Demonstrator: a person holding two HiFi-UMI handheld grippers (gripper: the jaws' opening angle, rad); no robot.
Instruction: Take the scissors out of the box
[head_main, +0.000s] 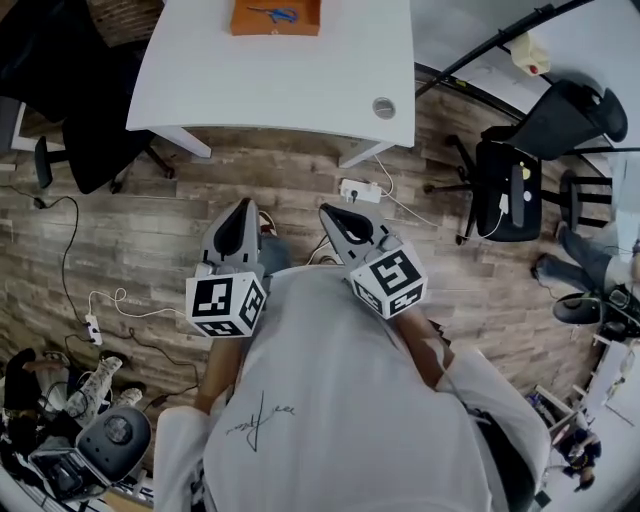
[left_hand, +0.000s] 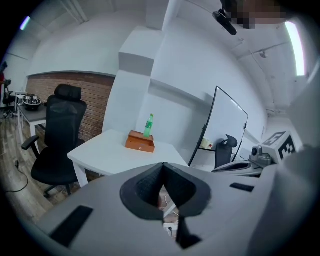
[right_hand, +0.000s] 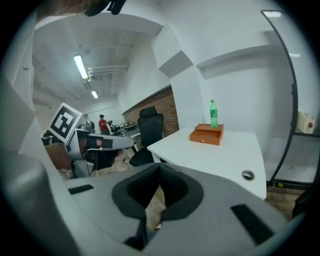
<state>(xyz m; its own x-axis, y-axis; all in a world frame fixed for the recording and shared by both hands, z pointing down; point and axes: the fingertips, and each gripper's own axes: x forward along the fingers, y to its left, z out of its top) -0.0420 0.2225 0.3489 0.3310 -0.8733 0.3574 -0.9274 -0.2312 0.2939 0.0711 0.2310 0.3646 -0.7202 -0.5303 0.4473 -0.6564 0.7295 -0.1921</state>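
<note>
An orange wooden box (head_main: 276, 17) sits at the far edge of the white table (head_main: 300, 80), and blue-handled scissors (head_main: 275, 14) lie inside it. The box (left_hand: 140, 141) shows closed-fronted in the left gripper view, with a green bottle (left_hand: 148, 125) right behind it. In the right gripper view the box (right_hand: 206, 134) and bottle (right_hand: 213, 114) stand far off. My left gripper (head_main: 240, 208) and right gripper (head_main: 331, 213) hover side by side over the floor, well short of the table. Both are shut with nothing between the jaws.
A black office chair (head_main: 80, 110) stands at the table's left and another (head_main: 520, 170) to its right. A power strip (head_main: 360, 190) and cables lie on the wooden floor by the table leg. A round grommet (head_main: 384, 107) marks the table's near corner. A whiteboard (left_hand: 225, 130) stands to the right.
</note>
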